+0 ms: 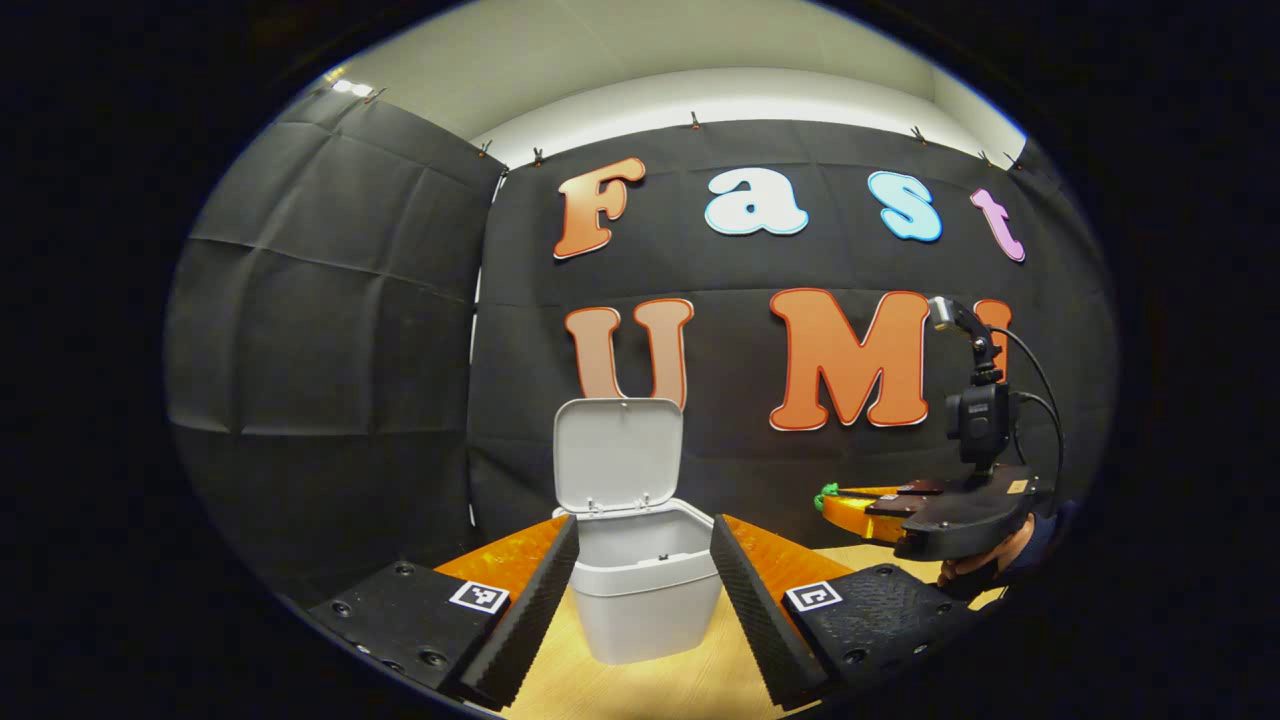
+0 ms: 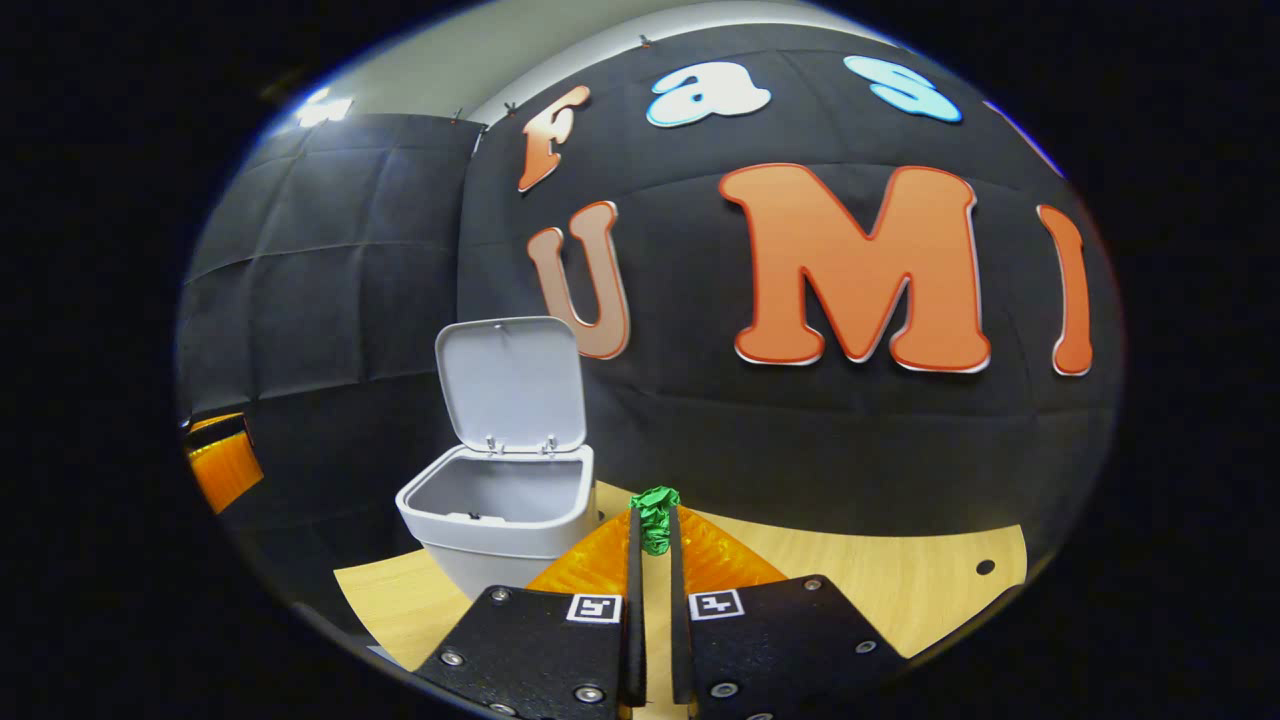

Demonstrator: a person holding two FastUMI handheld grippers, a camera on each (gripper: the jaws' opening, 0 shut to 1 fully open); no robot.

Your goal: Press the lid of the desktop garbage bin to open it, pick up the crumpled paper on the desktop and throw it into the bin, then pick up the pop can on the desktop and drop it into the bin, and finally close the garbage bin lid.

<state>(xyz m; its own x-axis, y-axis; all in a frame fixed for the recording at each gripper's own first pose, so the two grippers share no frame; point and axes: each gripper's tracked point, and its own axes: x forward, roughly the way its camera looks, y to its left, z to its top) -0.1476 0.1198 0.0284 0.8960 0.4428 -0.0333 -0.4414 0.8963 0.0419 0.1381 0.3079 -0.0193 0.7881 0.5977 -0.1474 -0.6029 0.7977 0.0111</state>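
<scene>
In the left gripper view, the left gripper (image 1: 640, 600) sits low over the wooden table (image 1: 660, 690) with its two fingers spread wide and nothing between them. The grey bin (image 1: 645, 590) stands on the table just past the fingertips, framed by the gap between them. Its lid (image 1: 618, 455) is tipped up on the rear hinge, nearly upright, so the bin is open. To the right of the bin and above the table, the right gripper (image 1: 835, 497) shows from the side, with a hand (image 1: 985, 570) under it, and a bit of green pokes out at its tip.

In the right gripper view, the right gripper (image 2: 652, 540) has its fingers drawn almost together, both pressing on the crumpled paper (image 2: 655, 518), a small green wad held at the fingertips. The paper is off the table, near the right side of the bin (image 2: 495, 530), not over its mouth. The bin's lid (image 2: 510, 385) stands open behind the opening. The black cloth wall (image 2: 330, 300) hangs behind.
</scene>
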